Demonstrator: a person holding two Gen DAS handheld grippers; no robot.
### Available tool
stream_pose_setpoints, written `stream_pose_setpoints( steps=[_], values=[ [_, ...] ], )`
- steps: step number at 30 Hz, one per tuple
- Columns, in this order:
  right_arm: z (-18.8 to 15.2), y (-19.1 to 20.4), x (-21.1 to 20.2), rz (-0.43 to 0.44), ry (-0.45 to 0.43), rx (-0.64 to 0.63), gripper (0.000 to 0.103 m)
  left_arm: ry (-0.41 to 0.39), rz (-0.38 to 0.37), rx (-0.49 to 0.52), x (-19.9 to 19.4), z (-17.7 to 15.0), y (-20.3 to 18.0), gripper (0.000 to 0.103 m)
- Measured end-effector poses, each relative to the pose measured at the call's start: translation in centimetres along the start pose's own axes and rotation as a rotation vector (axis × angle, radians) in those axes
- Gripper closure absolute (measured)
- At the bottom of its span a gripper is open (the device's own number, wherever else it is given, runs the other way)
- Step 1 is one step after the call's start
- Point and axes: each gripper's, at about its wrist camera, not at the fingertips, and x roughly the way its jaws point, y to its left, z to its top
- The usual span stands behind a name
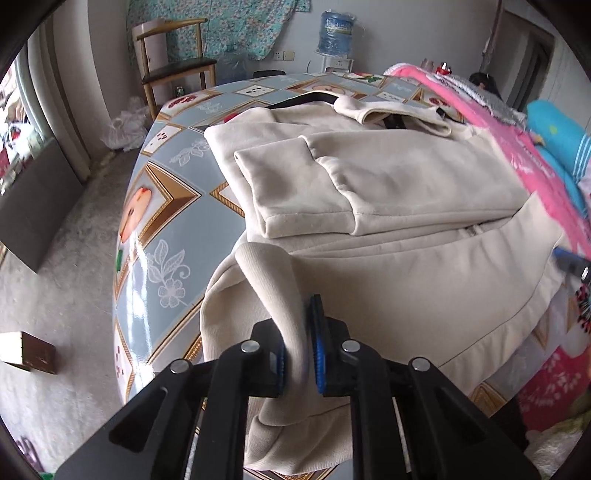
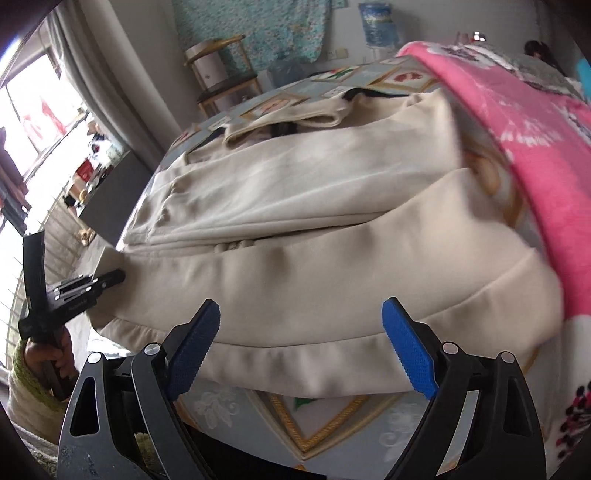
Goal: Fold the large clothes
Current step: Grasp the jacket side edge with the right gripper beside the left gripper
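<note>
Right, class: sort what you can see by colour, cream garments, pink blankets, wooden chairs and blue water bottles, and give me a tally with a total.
Cream jacket: 1
Pink blanket: 1
Wooden chair: 1
Blue water bottle: 1
Total: 4

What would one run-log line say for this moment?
left hand-held gripper: shut on jacket hem | right hand-held gripper: open, empty | jacket: on table
</note>
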Motion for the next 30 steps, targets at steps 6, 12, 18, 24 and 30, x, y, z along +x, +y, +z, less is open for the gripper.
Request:
stream_pose_setpoints(
  steps=[6,12,18,24,30],
  values=[
    [3.3,-7.3,-2.6,-0.043,-0.080,0.129,0.026,0.003,0.040,0.018,0.2,-0.1,-0.4,0.091],
    [7.2,-11.5,0.1,0.058,-0.026,0.239,0.035,0.016,0.040,-0.016,0.4,0.0,-0.4,0.091],
    [8.1,-14.9,3.5,0.220,0.071,0.431,0.042,0.027,0.036,-0.038,0.5,0.2,-0.3,0.091],
    [6.0,-15.6,2.6,0.256,0.100,0.457,0.044,0.033,0.047,-0.025,0.5,0.2,-0.6,0.091],
    [6.2,-15.3,2.6,0.276,0.141,0.440,0.042,0.033,0.038,-0.036,0.6,0.2,-0.4,0.091]
  ],
)
